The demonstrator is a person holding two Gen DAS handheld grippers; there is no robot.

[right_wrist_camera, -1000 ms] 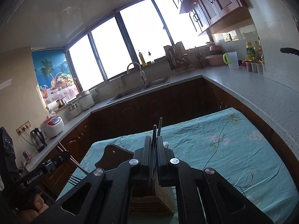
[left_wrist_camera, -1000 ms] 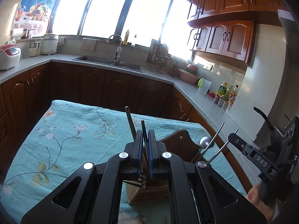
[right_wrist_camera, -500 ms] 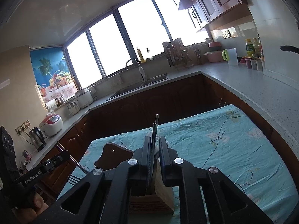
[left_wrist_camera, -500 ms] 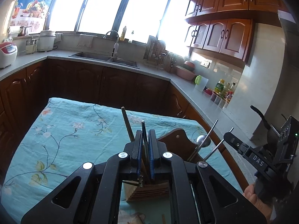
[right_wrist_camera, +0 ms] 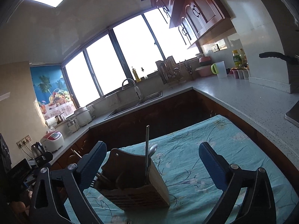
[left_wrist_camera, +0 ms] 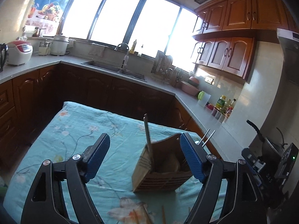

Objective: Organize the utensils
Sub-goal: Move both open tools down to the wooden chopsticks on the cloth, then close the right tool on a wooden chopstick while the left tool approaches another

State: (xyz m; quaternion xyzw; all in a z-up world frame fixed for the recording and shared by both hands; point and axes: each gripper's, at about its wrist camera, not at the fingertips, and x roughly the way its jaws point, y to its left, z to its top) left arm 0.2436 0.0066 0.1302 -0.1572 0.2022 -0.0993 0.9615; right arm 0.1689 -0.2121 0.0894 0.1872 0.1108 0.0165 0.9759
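Both grippers, left [left_wrist_camera: 143,158] and right [right_wrist_camera: 153,166], hang released above the slotted wooden utensil caddy [right_wrist_camera: 134,183], whose compartments keep a dark utensil handle [left_wrist_camera: 148,136] upright.

A wooden utensil holder [left_wrist_camera: 160,169] stands on the cloth-covered table [left_wrist_camera: 78,140], with chopsticks [left_wrist_camera: 148,140] and a spoon [right_wrist_camera: 151,150] upright in it. Behind the table, the counter [left_wrist_camera: 104,69] carries a sink [left_wrist_camera: 115,70], with a dish rack [left_wrist_camera: 162,69] to its right.

Your wooden holder [left_wrist_camera: 160,169] hides the lower ends of its utensils. The chopsticks [left_wrist_camera: 147,215] at the table's near edge run off the frame's bottom.
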